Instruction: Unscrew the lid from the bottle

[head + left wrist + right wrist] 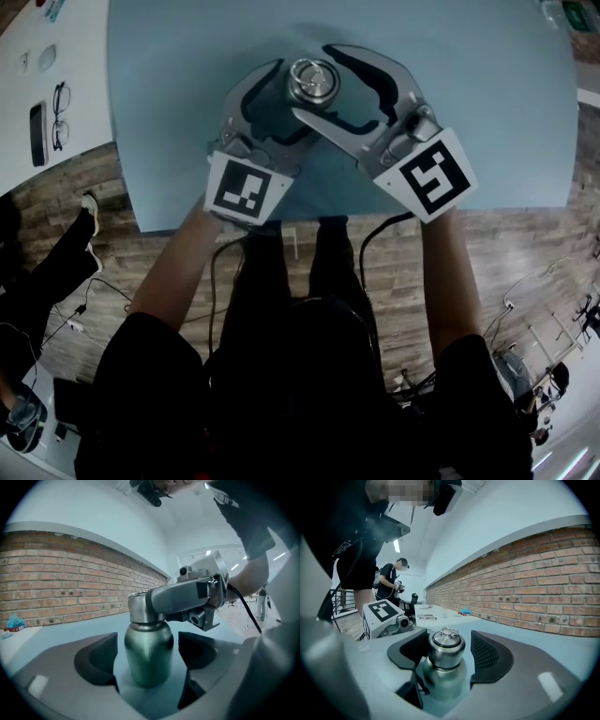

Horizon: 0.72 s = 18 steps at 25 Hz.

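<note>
Pale blue tabletop carried the steel bottle, which stood upright near the middle of its near half with its lid apparently still screwed on. The left gripper sat low around the body, its jaws wide, with a gap showing between each dark pad and the metal. The right gripper bracketed the lid from the other side, also spread: the far pad was clearly off the lid, while the near one was close but did not seem to be pressing. With nothing clamped, the bottle was free. If the right jaws closed and twisted before the left ones gripped the body, the whole bottle would likely spin or tip. The smooth, rounded steel could also slip in a light squeeze. The two grippers crossed closely, so a turn might knock one jaw against the other. Beyond the table lay a wood-plank floor, a white surface holding glasses and a phone, and a long brick wall.
</note>
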Available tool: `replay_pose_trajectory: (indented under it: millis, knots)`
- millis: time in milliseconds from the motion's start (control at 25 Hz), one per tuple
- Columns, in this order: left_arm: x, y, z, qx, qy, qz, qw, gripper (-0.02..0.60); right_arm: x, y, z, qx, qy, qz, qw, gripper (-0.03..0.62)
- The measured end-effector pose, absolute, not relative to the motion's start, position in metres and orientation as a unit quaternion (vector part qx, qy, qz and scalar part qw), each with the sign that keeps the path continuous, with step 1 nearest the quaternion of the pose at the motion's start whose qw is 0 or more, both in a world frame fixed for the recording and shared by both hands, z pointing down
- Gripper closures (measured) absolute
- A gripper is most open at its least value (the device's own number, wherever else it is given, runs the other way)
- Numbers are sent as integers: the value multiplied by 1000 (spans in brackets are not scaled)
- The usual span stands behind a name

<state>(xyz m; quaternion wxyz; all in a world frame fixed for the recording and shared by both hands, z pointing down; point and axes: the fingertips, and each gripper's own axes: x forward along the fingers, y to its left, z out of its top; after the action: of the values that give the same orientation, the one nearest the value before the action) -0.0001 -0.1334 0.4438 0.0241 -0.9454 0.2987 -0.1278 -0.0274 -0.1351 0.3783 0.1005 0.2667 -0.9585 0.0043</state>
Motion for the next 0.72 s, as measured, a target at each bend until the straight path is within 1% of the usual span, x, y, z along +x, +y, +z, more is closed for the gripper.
replay_pose_trajectory:
  millis: [280, 720]
  knots:
    - [0, -131, 442, -939, 322, -123, 20, 178, -24, -133, 376, 286, -954, 10, 95, 293]
    - [0, -135, 439, -924, 367, -108, 3, 178, -23, -133, 383, 303, -946, 10, 112, 293]
